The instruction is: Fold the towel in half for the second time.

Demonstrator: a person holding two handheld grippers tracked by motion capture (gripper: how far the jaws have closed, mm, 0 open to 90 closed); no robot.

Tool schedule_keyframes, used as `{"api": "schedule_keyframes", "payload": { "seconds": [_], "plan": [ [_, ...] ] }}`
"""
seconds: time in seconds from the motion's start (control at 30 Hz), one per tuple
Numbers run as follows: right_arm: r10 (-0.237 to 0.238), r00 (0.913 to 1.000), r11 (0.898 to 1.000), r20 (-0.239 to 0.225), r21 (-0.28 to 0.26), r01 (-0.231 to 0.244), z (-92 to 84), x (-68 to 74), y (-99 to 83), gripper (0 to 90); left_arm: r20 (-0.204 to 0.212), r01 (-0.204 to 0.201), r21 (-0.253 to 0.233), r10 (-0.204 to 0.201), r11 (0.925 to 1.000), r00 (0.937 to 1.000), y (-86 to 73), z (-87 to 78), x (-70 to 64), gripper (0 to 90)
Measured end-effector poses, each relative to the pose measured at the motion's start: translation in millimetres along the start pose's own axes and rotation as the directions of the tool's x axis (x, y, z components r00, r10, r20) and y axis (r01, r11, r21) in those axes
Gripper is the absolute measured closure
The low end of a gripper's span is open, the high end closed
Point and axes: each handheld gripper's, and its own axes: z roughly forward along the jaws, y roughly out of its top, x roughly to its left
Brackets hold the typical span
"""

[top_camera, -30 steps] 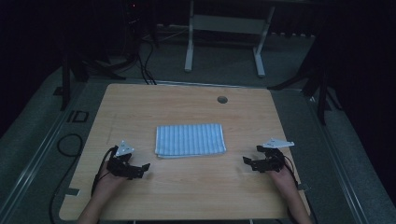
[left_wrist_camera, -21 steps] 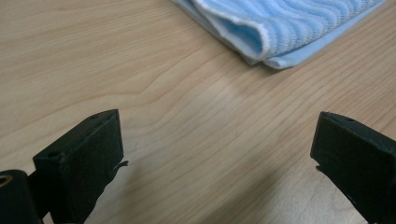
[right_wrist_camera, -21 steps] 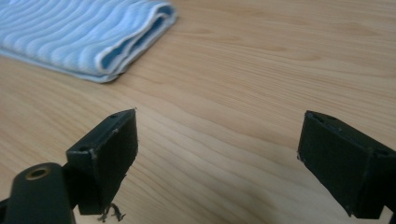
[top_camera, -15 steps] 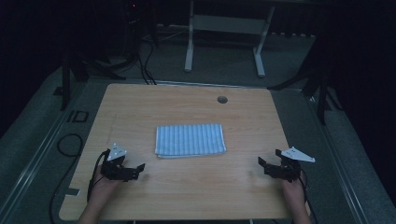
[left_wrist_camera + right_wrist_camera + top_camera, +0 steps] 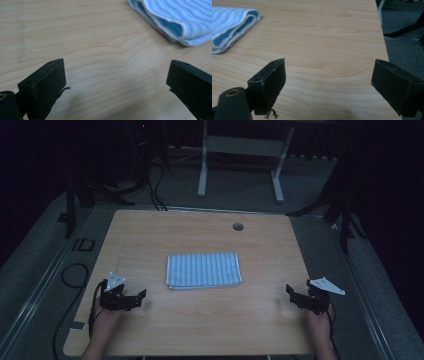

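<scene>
Folded blue striped towel [image 5: 204, 270] lies mid-table, well apart from both grippers. Left gripper [image 5: 141, 296] at 8 o'clock, right gripper [image 5: 291, 293] at 4 o'clock, jaws spread wide, empty. Cable hole [image 5: 238, 226] at 12 o'clock on the wooden table [image 5: 150, 235]; nothing blocks the towel. No readable writing.

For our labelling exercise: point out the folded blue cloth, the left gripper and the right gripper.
folded blue cloth [image 5: 204, 269], high view, middle of its striped top.
left gripper [image 5: 141, 296], high view, between its open jaw tips.
right gripper [image 5: 291, 294], high view, between its open jaw tips.
</scene>
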Motion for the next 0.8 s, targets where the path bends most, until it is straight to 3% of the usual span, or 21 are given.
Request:
{"api": "schedule_keyframes", "payload": {
  "seconds": [0.13, 0.3, 0.47, 0.8],
  "plan": [
    [0.001, 0.9998, 1.0, 0.021, 0.005, -0.001, 1.2, -0.7, 0.2, 11.8, -0.046, 0.03, -0.01, -0.03, 0.9995, 0.9985, -2.0, -1.0, 6.3, 2.4],
    [0.009, 0.9994, 1.0, 0.032, -0.006, -0.009, 0.3, -2.2, 0.4, 11.8, -0.106, 0.078, -0.049, -0.083, 0.9958, 0.9909, -3.0, -6.4, 14.6, 2.4],
    [0.014, 0.9992, 1.0, 0.037, -0.009, -0.014, 0.2, -3.0, 0.4, 11.8, -0.116, 0.117, -0.068, -0.125, 0.9907, 0.9854, -4.0, -10.7, 22.6, 2.4],
    [0.034, 0.9988, 0.999, 0.035, -0.012, -0.034, -0.1, -5.9, 0.1, 11.8, -0.135, 0.13, -0.086, -0.141, 0.9878, 0.9808, -4.1, -12.6, 25.5, 2.4]
  ]
}}
